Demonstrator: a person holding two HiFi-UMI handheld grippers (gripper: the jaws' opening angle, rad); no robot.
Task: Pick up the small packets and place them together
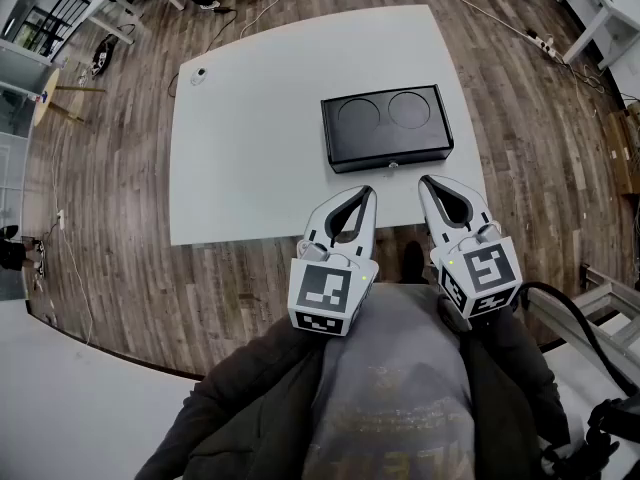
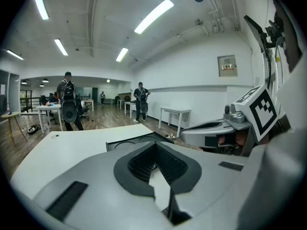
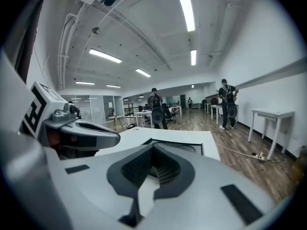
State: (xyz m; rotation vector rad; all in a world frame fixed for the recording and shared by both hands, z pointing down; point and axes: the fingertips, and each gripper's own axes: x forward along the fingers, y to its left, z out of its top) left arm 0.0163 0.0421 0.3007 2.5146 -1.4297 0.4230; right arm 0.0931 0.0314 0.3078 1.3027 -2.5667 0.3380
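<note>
While both grippers are hovering side by side over the near edge of the white table (image 1: 250, 158), I cannot tell from any view where the small packets are lying. One small pale round thing (image 1: 198, 75) is sitting near the table's far left corner; possibly a packet, but too small to identify.

Left gripper (image 1: 368, 193): fingers are pressing together at the tips, leaving only the teardrop hollow behind them, and are gripping nothing. Right gripper (image 1: 425, 181): same, closed and empty. Neither is touching the table.

A black tray with two round recesses (image 1: 387, 128) is resting on the table's right half, just beyond both sets of tips.

View differences: the head view is showing the whole tabletop, the wood floor (image 1: 120, 198) and the wearer's grey shirt (image 1: 395, 388). The two gripper views are showing only the tray's near rim past the jaws, plus standing people wearing backpacks (image 2: 68, 102) and ceiling light strips (image 3: 186, 6), which the head view is missing.
</note>
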